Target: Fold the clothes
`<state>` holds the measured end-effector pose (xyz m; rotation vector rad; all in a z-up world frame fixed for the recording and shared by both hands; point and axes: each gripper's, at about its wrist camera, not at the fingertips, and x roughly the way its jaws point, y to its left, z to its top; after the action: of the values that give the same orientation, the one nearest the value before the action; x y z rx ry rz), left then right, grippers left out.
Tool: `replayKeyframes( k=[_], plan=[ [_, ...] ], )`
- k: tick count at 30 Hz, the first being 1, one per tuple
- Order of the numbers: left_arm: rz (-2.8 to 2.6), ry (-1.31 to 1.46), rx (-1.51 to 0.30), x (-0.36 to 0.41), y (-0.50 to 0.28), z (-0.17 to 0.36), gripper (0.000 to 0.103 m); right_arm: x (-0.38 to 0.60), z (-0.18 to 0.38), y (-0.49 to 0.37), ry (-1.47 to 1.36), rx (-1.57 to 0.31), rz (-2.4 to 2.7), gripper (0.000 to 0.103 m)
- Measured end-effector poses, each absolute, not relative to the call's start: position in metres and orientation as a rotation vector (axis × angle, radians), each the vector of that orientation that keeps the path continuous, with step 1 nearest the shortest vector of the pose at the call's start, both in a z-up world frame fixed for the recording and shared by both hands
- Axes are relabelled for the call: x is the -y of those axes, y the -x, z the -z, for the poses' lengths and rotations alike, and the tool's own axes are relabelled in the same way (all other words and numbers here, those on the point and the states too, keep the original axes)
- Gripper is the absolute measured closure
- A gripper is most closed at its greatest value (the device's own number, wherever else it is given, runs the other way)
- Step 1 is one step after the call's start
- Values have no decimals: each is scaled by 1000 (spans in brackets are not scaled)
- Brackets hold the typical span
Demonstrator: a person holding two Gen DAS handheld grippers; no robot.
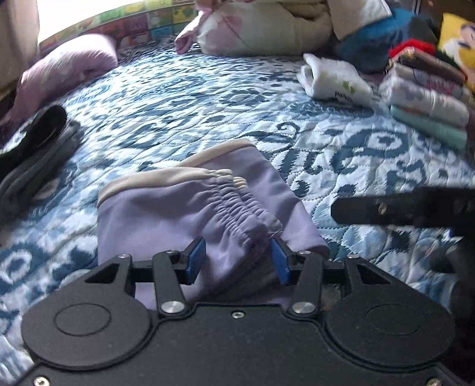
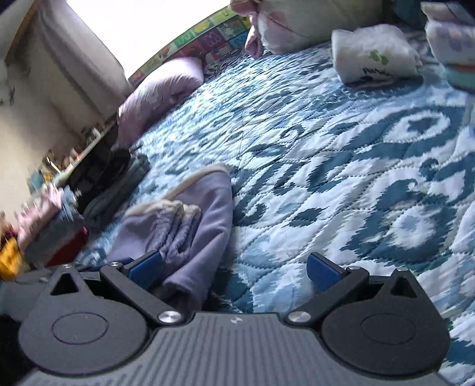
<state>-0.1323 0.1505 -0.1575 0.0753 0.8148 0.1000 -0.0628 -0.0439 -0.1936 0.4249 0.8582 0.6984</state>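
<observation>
A folded lilac garment (image 1: 190, 207) with a cream band and gathered elastic waist lies on the blue-and-white quilt (image 1: 184, 98). My left gripper (image 1: 239, 258) is partly open, its blue pads on either side of the garment's near folded edge without pinching it. My right gripper (image 2: 234, 270) is wide open and empty, just right of the same garment (image 2: 190, 225); its left pad (image 2: 145, 267) touches the cloth. The right gripper's dark finger (image 1: 400, 209) shows at the right of the left wrist view.
A stack of folded clothes (image 1: 427, 101) and a folded white garment (image 1: 335, 80) sit at the far right. Dark grey and black clothes (image 1: 32, 154) lie at the left. Pillows (image 1: 68, 68) and bedding (image 1: 261, 26) line the far edge.
</observation>
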Motion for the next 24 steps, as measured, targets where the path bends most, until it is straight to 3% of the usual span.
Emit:
replayKeyframes(
  k=[9,10,13,14,16,24],
  plan=[
    [-124,-97,-820,-146,125,164,67,40,199,62,-436,-861,-717,0],
    [-122,-105,-816,-145,125,163,77,40,199,62,-438,-861,-718,0],
    [-110,-74,-813,-144,127,157,80,41,201,63,-445,-855,-719,0],
    [-113,-64,-802,-146,129,155,91,41,202,63,-446,-855,-718,0],
    [-120,-44,-777,-153,135,150,94,42,203,64,-449,-852,-718,0],
    [-202,160,-660,-212,180,109,95,42,202,67,-436,-836,-717,0]
  ],
)
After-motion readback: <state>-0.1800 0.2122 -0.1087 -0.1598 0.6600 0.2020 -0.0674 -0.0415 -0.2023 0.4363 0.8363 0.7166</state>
